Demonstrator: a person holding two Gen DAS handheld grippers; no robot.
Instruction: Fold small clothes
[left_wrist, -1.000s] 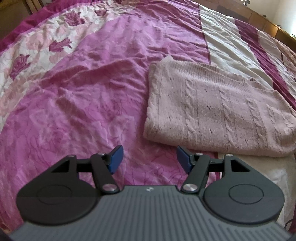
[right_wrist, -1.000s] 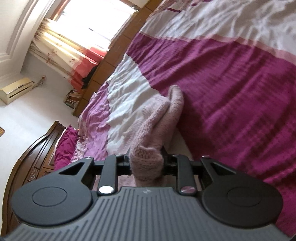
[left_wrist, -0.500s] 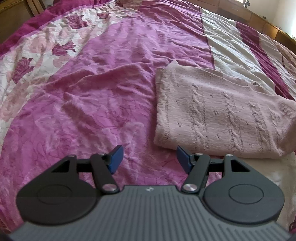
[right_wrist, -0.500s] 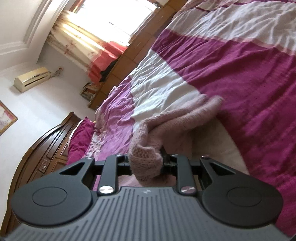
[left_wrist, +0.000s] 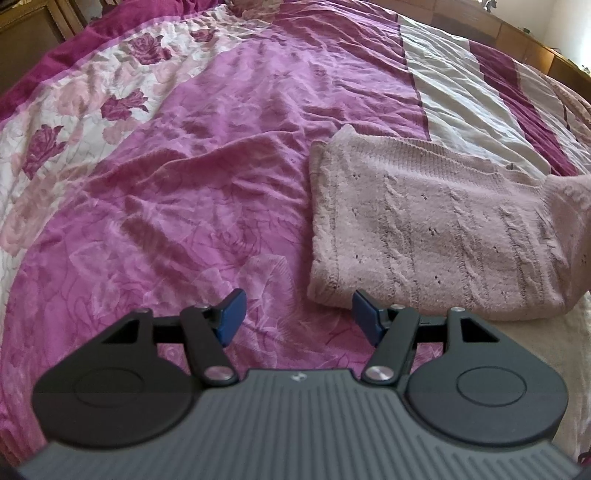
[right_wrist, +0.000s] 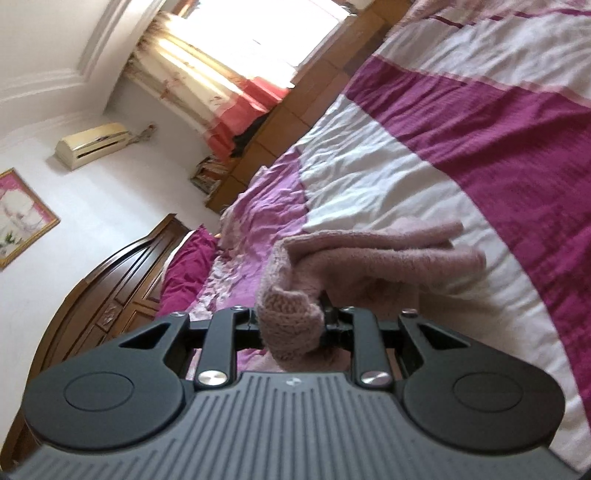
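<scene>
Right gripper: fingers closed on a bunched end of the pink knit sweater, a wad of it squeezed between them and hanging out below. Left gripper: fingers apart, nothing between; the sweater's near edge lies just ahead of its right finger, flat on the bedspread.

Risks (judgement): only a thick wad is pinched, so knit could creep out of the right fingers under pull. Nothing pins the body, so a sideways drag may slide the whole sweater and wrinkle it rather than crease it. Loose knit could snag on the finger linkage.

Not readable: right finger pads, buried in knit. Sweater's right end cut off in left view. Right view motion-blurred; which part is gripped (sleeve or hem) cannot be told.
</scene>
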